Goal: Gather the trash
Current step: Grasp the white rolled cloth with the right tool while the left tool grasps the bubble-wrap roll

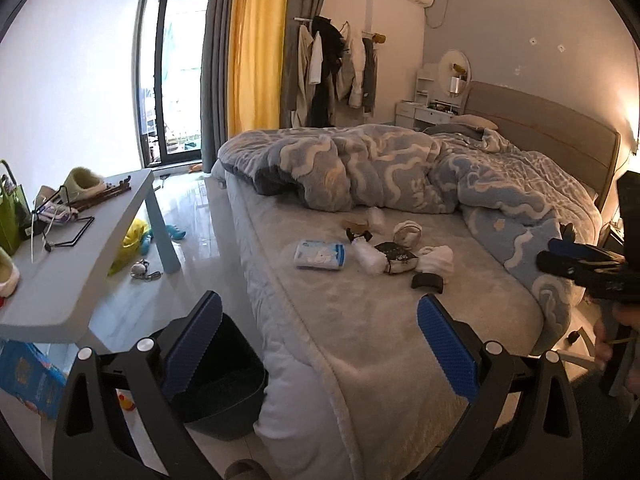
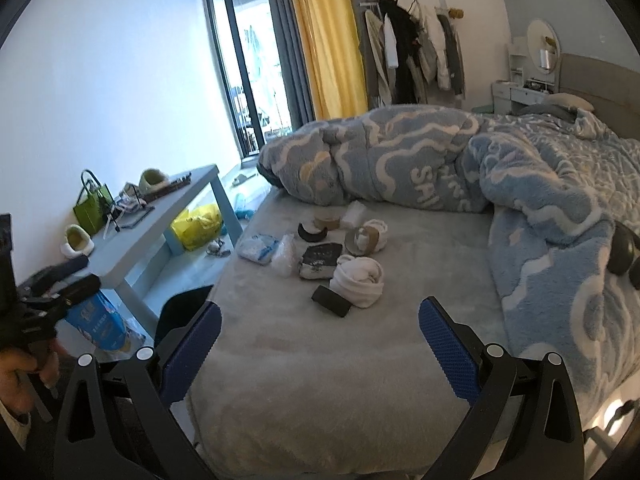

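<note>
Loose trash lies mid-bed: a blue-white wipes pack (image 1: 320, 255) (image 2: 256, 248), crumpled clear plastic (image 1: 368, 258) (image 2: 286, 256), a dark wrapper (image 1: 394, 256) (image 2: 320, 266), a cardboard tape core (image 1: 408, 232) (image 2: 362, 238) and a small black piece (image 1: 428, 280) (image 2: 331, 300). A dark bin (image 1: 224, 384) (image 2: 184, 308) stands on the floor against the bed's side. My left gripper (image 1: 320, 344) hovers open over the bed's near corner and the bin, holding nothing. My right gripper (image 2: 320, 344) is open and empty above the blanket, short of the pile.
A rolled white cloth (image 2: 358, 280) sits among the trash. A blue patterned duvet (image 2: 520, 184) is heaped behind and to the right. A pale blue low table (image 1: 92, 248) with a green bag (image 2: 92, 208) stands left; a yellow bag (image 2: 198, 226) lies under it.
</note>
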The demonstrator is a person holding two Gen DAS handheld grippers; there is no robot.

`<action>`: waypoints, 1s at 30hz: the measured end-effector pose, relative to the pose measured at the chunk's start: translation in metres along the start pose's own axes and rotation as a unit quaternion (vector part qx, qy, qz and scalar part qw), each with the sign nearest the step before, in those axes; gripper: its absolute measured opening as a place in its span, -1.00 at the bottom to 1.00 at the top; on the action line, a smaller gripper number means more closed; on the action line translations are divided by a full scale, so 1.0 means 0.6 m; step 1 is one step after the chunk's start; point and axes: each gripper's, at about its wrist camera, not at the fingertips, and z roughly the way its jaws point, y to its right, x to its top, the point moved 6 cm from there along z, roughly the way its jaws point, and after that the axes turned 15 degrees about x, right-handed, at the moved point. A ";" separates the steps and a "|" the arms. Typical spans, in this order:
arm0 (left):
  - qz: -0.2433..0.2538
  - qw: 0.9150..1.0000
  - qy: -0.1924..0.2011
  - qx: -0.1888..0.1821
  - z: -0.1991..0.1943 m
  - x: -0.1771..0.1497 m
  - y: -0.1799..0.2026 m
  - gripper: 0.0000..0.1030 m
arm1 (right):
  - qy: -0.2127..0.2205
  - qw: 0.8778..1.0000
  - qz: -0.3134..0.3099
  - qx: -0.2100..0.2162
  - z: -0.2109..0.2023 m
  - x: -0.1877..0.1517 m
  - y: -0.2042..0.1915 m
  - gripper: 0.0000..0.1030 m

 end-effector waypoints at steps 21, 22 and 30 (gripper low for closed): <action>0.030 0.996 -0.044 -0.077 0.160 0.031 0.098 0.56 | -0.077 0.995 0.058 0.002 0.180 -0.010 0.090 0.64; 0.030 0.996 -0.047 -0.076 0.165 0.032 0.099 0.55 | -0.079 0.995 0.059 -0.001 0.187 -0.008 0.097 0.59; 0.031 0.992 -0.081 -0.090 0.227 0.031 0.119 0.32 | -0.082 0.994 0.077 -0.006 0.222 0.008 0.128 0.51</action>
